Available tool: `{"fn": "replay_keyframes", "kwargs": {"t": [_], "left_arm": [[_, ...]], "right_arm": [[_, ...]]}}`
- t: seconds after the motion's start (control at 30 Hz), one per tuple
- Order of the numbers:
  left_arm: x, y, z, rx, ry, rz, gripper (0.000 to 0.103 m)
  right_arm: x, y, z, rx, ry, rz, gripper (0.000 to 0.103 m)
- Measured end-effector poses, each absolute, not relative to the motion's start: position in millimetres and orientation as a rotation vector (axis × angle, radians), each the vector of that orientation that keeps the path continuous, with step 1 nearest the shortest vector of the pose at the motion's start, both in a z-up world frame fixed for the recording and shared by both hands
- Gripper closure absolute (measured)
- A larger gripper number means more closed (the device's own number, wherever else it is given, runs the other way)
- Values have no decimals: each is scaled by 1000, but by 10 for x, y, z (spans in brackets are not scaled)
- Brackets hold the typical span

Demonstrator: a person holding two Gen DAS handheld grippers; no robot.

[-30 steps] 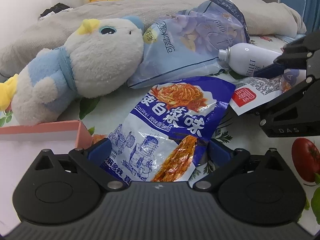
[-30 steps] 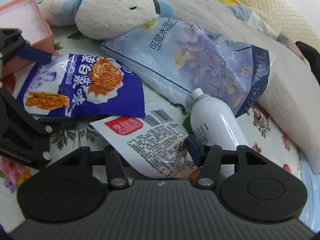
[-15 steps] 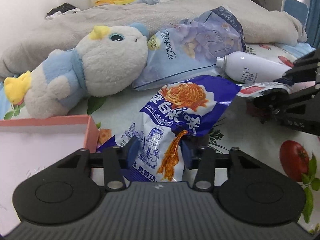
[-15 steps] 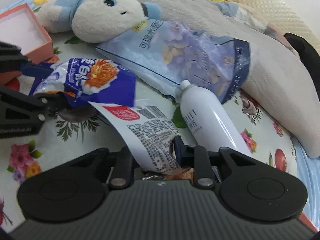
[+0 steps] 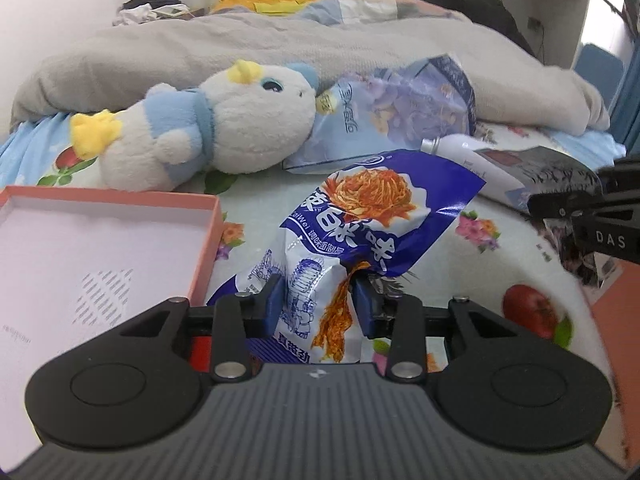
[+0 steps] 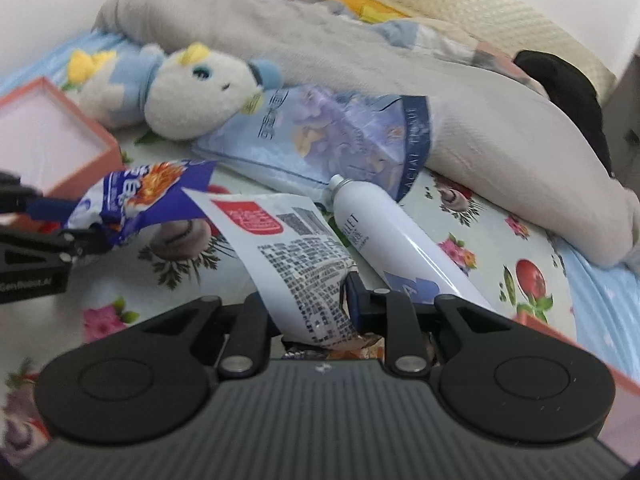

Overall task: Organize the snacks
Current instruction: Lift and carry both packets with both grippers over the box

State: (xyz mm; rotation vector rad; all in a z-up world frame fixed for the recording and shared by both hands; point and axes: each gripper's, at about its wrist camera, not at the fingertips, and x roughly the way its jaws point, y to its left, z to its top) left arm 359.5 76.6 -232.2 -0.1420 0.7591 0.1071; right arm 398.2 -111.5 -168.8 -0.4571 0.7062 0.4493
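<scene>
Blue snack bag (image 5: 360, 236) pinched between left jaws, white packet (image 6: 296, 256) between right jaws

In the left wrist view, the open pink cardboard box (image 5: 100, 240) sits lower left, the white-and-blue plush toy (image 5: 208, 132) above it, the pale blue tissue pack (image 5: 400, 116) right of the toy, and the grey blanket (image 5: 280, 44) behind.

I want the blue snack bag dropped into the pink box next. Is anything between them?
Nothing visible. The blue snack bag, clamped in the left gripper, hangs just right of the pink box, whose open inside looks bare.
</scene>
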Motion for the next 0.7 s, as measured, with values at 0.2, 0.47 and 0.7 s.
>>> {"fn": "replay_keyframes", "kwargs": {"t": [0.2,0.47,0.7], "left_arm": [[3294,735,-2125,-212,742,105,60],[2943,665,-1889,-271,730,88,60],[2635,583,-1735,-288,725,69,60]], "right_arm": [[3705,-1258,-1471,-349,694,434,81],[3396,-1448,-1350,-207,723,421,81],[3081,-1596,-1333,-46,766,400,81]]}}
